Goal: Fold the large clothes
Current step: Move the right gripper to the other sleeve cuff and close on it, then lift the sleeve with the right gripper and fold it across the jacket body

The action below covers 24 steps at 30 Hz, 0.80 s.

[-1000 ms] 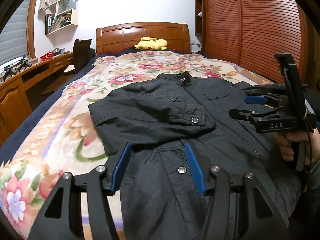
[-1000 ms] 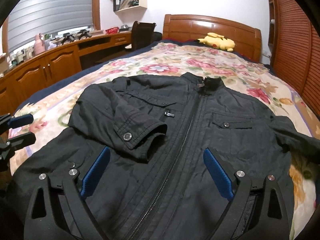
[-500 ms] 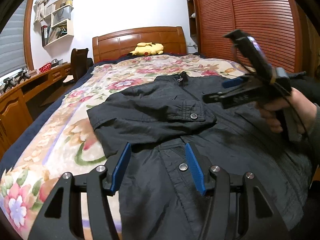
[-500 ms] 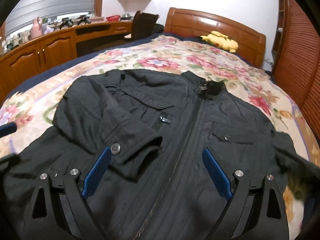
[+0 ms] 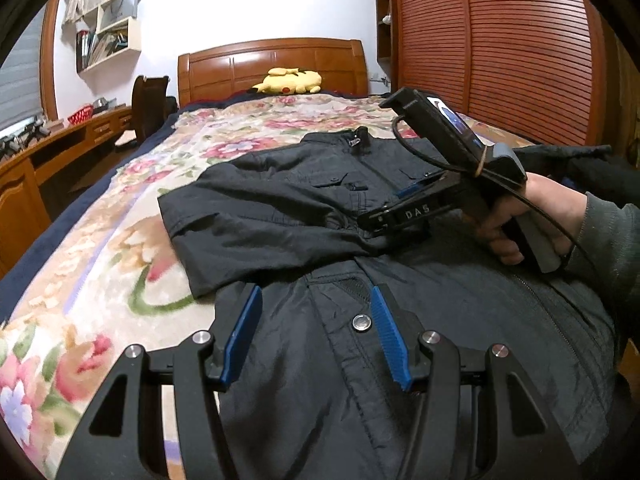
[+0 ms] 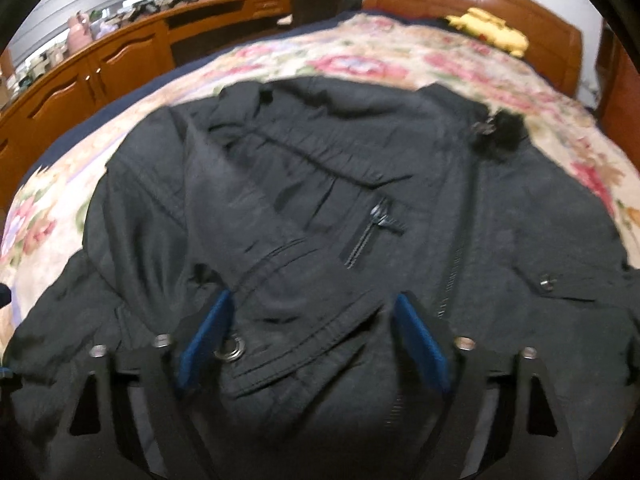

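Black jacket (image 5: 420, 360) flat on bed (image 5: 100, 280), sleeve cuff (image 6: 296, 344) between right gripper (image 6: 312, 344) jaws, just narrowing, not yet pinching. Left gripper (image 5: 316, 336) half open, empty, above hem. Risk: shallow bite, cuff slips; body layer snagged too.

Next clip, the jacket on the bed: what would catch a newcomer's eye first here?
The black jacket spread front-up across the floral bedspread, one sleeve already folded over its chest. Next, the right claw, low over that sleeve's cuff with the cuff between its blue pads; its jaws have just been closing, though no grip shows yet. The left claw hovers open over the hem, and a yellow plush toy lies by the headboard.
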### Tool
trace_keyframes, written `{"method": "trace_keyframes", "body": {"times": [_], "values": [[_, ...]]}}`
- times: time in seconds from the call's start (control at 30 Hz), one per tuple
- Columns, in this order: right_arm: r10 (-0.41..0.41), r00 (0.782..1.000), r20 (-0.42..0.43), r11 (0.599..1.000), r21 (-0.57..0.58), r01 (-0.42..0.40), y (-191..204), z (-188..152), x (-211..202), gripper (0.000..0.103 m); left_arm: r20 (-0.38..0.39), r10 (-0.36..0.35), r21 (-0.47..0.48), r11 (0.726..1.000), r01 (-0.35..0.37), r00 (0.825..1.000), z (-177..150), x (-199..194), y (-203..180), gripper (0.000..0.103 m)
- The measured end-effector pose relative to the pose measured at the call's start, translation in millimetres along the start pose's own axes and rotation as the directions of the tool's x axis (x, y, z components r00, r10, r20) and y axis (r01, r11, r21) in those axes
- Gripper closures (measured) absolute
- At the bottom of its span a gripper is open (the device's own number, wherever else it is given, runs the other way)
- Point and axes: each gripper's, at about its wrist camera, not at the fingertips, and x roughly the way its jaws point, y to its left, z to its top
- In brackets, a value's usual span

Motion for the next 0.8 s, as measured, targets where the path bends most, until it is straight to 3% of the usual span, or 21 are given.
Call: {"method": "trace_keyframes", "body": {"times": [0.17, 0.23, 0.37, 0.5, 0.8], "values": [[0.013, 1.000, 0.024, 0.998, -0.067, -0.012, 11, -7, -15, 0.081, 0.004, -0.013, -0.024, 1.000, 0.013, 1.000, 1, -2, 5, 0.047], [-0.033, 0.999, 0.038, 0.998, -0.044, 0.035, 11, -9, -25, 0.089, 0.000, -0.010, -0.025, 1.000, 0.010, 1.000, 1, -2, 6, 0.047], [-0.135, 0.984, 0.121, 0.990, -0.015, 0.137, 3, -5, -64, 0.091, 0.012, -0.004, -0.031, 1.000, 0.004, 1.000, 5, -5, 6, 0.047], [-0.237, 0.953, 0.188, 0.971, 0.026, 0.236, -20, -4, -109, 0.091, 0.024, 0.002, -0.040, 0.999, -0.001, 1.000, 7, -7, 5, 0.047], [-0.400, 0.908, 0.121, 0.914, 0.121, 0.387, -82, -19, -144, 0.091, 0.036, 0.008, -0.023, 1.000, -0.007, 0.999, 2, -12, 1, 0.047]]}}
